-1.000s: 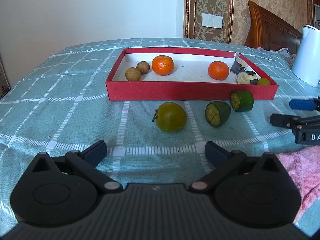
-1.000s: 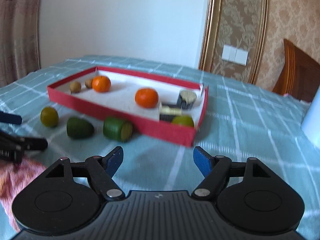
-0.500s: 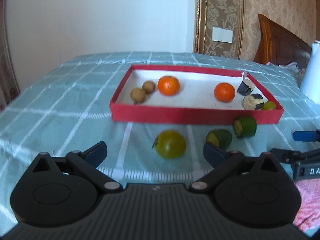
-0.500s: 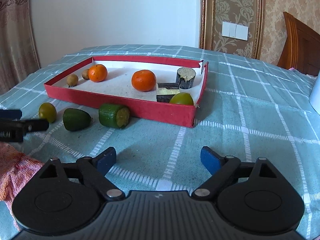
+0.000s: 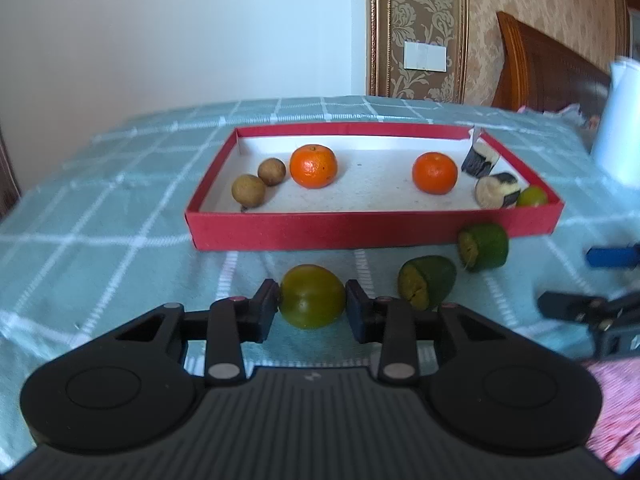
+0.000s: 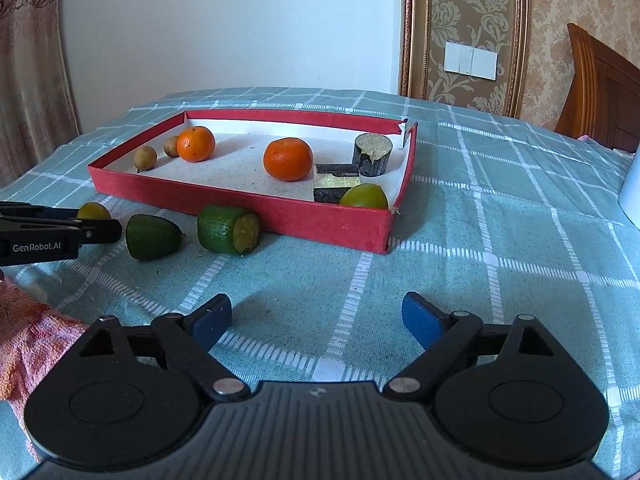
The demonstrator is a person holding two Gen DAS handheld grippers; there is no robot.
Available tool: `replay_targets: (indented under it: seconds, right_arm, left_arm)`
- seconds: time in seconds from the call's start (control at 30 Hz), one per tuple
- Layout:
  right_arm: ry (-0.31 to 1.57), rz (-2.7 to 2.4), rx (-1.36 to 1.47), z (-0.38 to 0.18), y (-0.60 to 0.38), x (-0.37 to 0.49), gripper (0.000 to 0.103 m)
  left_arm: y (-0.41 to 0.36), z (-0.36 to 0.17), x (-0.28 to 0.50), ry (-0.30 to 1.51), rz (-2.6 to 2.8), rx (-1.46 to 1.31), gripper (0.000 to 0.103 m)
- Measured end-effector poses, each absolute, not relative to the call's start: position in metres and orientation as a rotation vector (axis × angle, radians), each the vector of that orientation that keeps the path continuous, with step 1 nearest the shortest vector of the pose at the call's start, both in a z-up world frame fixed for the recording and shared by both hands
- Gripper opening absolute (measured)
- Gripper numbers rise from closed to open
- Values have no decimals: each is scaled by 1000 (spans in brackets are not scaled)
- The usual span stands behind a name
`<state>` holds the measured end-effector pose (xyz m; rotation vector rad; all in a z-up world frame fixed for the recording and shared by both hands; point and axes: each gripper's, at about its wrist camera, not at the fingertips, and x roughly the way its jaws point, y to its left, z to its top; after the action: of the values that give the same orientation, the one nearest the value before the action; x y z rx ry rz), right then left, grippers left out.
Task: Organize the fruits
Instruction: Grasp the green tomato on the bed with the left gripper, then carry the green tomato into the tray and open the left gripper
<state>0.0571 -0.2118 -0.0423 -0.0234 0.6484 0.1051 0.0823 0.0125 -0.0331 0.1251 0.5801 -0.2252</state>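
A red tray (image 5: 360, 228) (image 6: 240, 208) holds two oranges (image 5: 313, 166), two brown longans (image 5: 249, 190), two dark cut pieces (image 5: 497, 190) and a small green fruit (image 5: 531, 197). My left gripper (image 5: 312, 308) has its jaws closed on a round green fruit (image 5: 312, 300) resting on the cloth in front of the tray. Two cut green pieces (image 5: 426, 282) (image 5: 483, 246) lie to its right, also in the right wrist view (image 6: 152, 237) (image 6: 229, 229). My right gripper (image 6: 318, 318) is open and empty above the cloth.
A teal checked cloth (image 6: 500, 240) covers the table. A pink towel (image 6: 28, 336) lies at the near edge between the grippers. A white jug (image 5: 618, 136) stands at the right. The wall and a wooden headboard (image 6: 600, 92) are behind.
My left gripper moved forward and closed its jaws around the round green fruit. My right gripper stayed open and shifted slightly.
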Motion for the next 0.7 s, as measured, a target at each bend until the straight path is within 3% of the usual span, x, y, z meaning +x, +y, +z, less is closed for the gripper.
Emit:
replay_targets:
  seconds: [0.7]
  right_arm:
    - [650, 106, -27, -43, -212, 57, 93]
  left_arm:
    - [18, 8, 100, 509, -238, 92, 34]
